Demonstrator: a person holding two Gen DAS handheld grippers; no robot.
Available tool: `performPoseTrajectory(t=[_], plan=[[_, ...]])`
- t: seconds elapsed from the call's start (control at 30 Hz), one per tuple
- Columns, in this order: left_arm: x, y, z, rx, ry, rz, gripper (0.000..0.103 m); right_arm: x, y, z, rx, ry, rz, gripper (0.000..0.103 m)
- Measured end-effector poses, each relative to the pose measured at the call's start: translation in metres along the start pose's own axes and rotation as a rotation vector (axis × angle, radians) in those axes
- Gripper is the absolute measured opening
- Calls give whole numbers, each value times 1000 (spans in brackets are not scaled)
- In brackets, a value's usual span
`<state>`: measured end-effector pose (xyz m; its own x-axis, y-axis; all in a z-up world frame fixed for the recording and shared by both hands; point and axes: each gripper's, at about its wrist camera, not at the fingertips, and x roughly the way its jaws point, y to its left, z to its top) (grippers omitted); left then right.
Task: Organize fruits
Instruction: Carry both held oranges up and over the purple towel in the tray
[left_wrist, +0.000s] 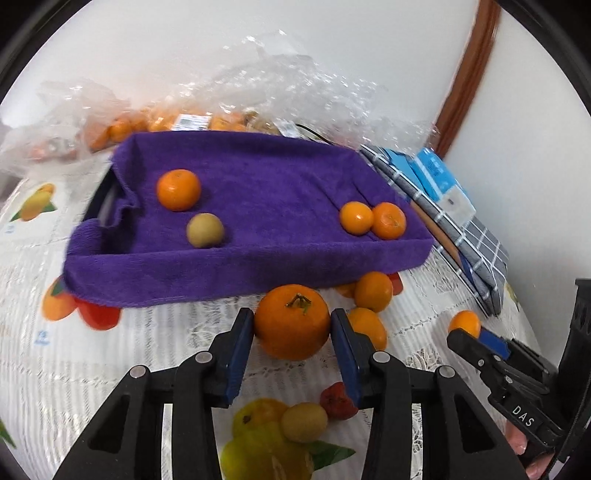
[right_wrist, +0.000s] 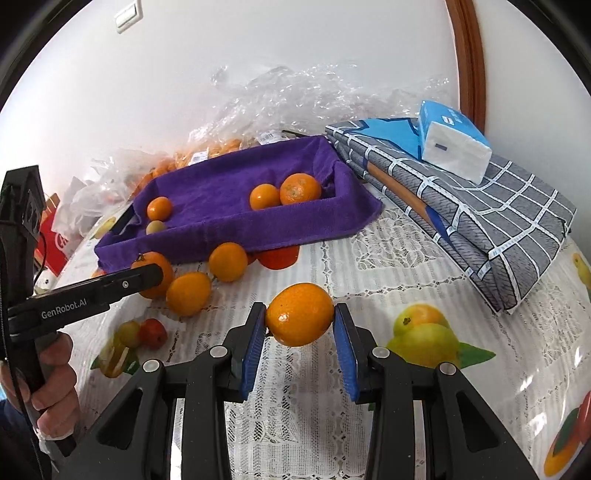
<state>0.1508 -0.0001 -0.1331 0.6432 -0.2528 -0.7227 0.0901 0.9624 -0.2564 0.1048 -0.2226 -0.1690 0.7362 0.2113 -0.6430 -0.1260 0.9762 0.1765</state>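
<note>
In the left wrist view my left gripper (left_wrist: 291, 315) is shut on a large tangerine with a stem (left_wrist: 291, 332), its blue pads against both sides, just in front of the purple-towel-lined tray (left_wrist: 240, 273). My right gripper (right_wrist: 299, 308) is shut on a small orange (right_wrist: 300, 317) held above the tablecloth. The tray (right_wrist: 236, 229) holds three oranges (left_wrist: 178, 189) and one greenish-brown fruit (left_wrist: 205, 229). Two loose oranges (left_wrist: 373, 291) lie by the tray's near wall. A small red fruit (left_wrist: 336, 400) and a greenish one (left_wrist: 303, 422) lie under the left gripper.
Clear plastic bags with more oranges (left_wrist: 155, 122) are heaped behind the tray against the white wall. A folded grey checked cloth (right_wrist: 480, 218) with a tissue pack (right_wrist: 454, 144) lies to the right. The lace tablecloth (right_wrist: 388, 258) carries printed fruit pictures. A red box (right_wrist: 55, 240) stands at left.
</note>
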Motion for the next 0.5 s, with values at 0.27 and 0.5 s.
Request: performPoseTrajectory(t=[0.27, 0.5], plan=[[-20, 8, -1, -111, -35, 37, 41, 2, -4, 2, 14, 0, 60, 37], [-37, 12, 5, -167, -84, 47, 41, 3, -7, 2, 34, 6, 87, 37]])
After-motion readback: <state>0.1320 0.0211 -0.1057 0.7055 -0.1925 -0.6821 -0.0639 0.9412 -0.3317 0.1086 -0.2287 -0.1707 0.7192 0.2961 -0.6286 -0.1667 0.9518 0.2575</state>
